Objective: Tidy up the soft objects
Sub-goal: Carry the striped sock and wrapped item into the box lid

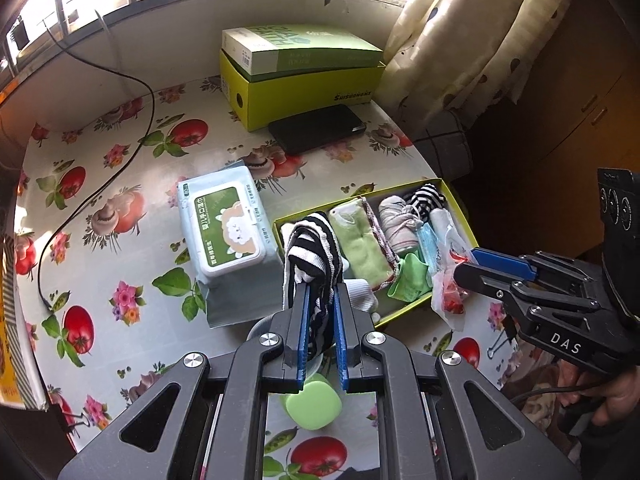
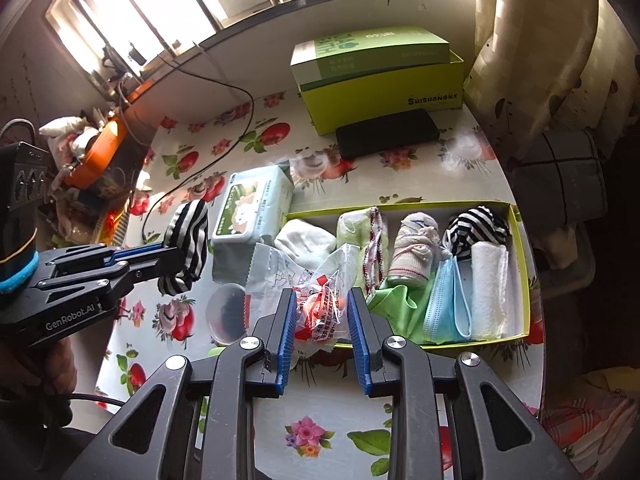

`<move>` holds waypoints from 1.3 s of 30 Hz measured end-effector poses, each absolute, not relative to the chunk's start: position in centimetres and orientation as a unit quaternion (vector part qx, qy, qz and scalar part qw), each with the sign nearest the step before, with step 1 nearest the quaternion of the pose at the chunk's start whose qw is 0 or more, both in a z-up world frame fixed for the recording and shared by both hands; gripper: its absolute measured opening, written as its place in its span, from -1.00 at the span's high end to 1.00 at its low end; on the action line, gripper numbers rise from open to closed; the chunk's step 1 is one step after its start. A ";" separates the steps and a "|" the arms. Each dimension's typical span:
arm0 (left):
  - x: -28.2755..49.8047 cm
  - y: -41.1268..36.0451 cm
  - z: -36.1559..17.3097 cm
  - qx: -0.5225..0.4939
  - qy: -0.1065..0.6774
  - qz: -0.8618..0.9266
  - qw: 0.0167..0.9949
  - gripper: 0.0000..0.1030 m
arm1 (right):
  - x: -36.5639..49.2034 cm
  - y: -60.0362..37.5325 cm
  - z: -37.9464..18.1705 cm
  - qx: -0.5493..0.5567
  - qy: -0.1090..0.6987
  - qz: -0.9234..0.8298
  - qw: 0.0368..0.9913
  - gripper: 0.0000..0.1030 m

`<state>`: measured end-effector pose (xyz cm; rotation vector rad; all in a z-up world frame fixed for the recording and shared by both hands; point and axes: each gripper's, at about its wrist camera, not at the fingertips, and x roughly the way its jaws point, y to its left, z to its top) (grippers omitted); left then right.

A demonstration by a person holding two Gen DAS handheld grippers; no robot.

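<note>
Between left gripper (image 1: 320, 312) jaws, clenched: striped sock (image 1: 314, 248), long axis running along the fingers, hanging above tray (image 1: 404, 314) near-left corner w/ white sock (image 2: 306, 240) slot just ahead. Right gripper (image 2: 322, 316) grasps crinkly packet (image 2: 320, 304) at tray front edge, also near. Left is closer to the open slot, prob goes first.

Both grippers, the left gripper (image 1: 320, 312) and right gripper (image 2: 322, 316), were black linkages with silver screws and ribbed blue fingers (image 2: 286, 344), marked "GenRobot.AI" and "DAS", each trailing a black cable.
</note>
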<state>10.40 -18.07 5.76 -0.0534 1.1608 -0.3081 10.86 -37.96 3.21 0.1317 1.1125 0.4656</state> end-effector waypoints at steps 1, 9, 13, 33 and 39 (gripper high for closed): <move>10.5 -18.3 5.7 -0.024 0.547 -0.147 0.824 0.77 | 10.9 -38.2 3.1 0.064 0.523 0.217 0.822 0.52; 11.4 -20.1 4.5 -0.010 0.558 -0.163 0.814 0.77 | 11.4 -39.9 2.0 0.077 0.531 0.199 0.820 0.52; 12.0 -20.9 3.9 -0.005 0.564 -0.168 0.808 0.77 | 11.8 -40.7 1.3 0.083 0.536 0.190 0.818 0.52; 13.9 -22.8 2.5 -0.001 0.578 -0.182 0.796 0.77 | 14.5 -48.0 -0.5 0.109 0.537 0.104 0.830 0.52; 14.0 -23.1 2.2 -0.003 0.580 -0.185 0.793 0.77 | 15.0 -48.0 -1.2 0.110 0.542 0.104 0.827 0.52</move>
